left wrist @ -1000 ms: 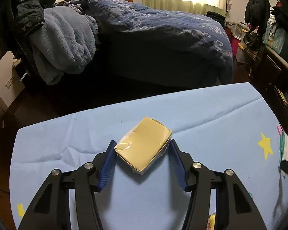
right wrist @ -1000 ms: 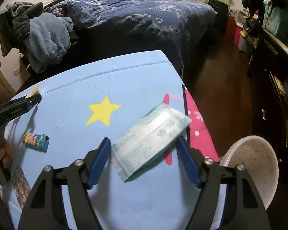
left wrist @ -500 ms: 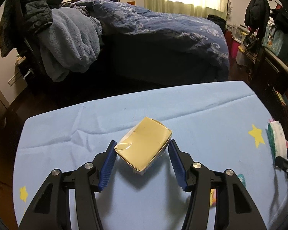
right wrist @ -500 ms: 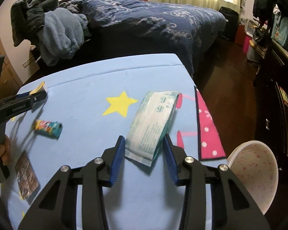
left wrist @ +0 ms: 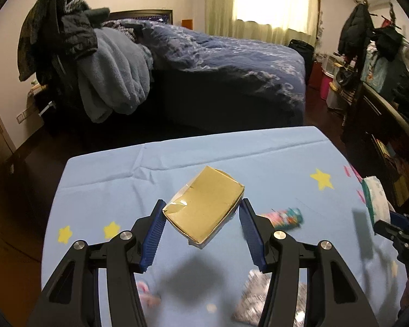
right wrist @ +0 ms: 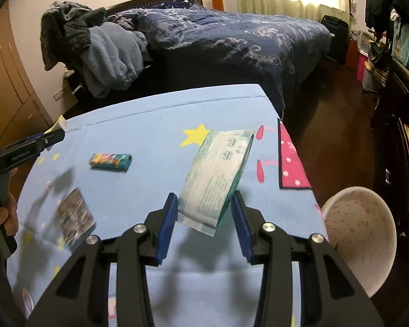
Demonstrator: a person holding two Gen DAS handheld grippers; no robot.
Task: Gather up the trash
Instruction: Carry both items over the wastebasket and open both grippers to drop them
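My left gripper (left wrist: 201,207) is shut on a tan cardboard box (left wrist: 208,190), held tilted above the light-blue tablecloth (left wrist: 177,160) with its shadow below. My right gripper (right wrist: 203,197) is shut on a white and green wipes packet (right wrist: 218,171), lifted clear of the cloth. In the left wrist view the right gripper (left wrist: 395,226) and packet (left wrist: 375,199) show at the right edge. A colourful small wrapper (right wrist: 110,161) and a silver foil wrapper (right wrist: 75,215) lie on the cloth.
A white bin with pink speckles (right wrist: 360,234) stands on the floor by the table's right edge. A bed with a dark blue quilt (left wrist: 231,62) lies beyond the table. A chair piled with clothes (left wrist: 95,68) stands at the left, and dark furniture lines the right.
The right gripper's jaws closed on the wipes packet and lifted it off the cloth. Both grippers rose and drew back, so more of the table shows. The box stays gripped.
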